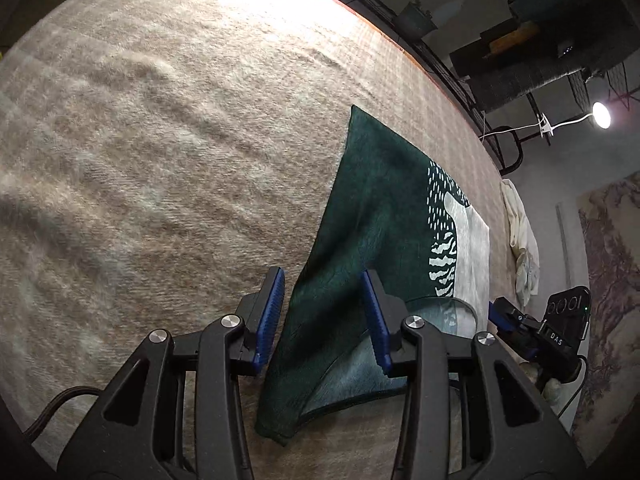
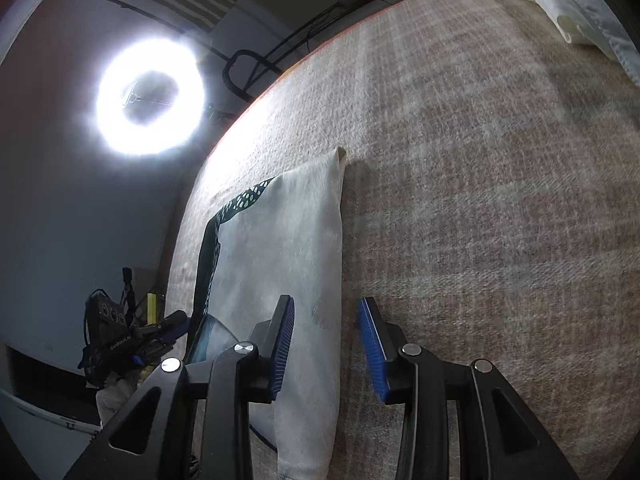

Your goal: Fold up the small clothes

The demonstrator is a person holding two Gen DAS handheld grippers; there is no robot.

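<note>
A folded green-and-white garment lies flat on a beige woven cloth covering the table, its coarse, fuzzy weave rippled in low wrinkles at the left. The left gripper hangs above the garment's dark green near edge, blue ribbed pads standing apart with nothing pinched between them; the fabric below tapers to a rounded fold toward the camera. Farther right, the green gives way to a dotted and striped print, then plain white. In the right wrist view, the same garment shows its white side as a long, soft panel ending in a pointed corner. The right gripper straddles its right edge, jaws apart and empty. A crumpled cream cloth rests well apart near the table's far corner. A ring light glares beyond the table.
</note>
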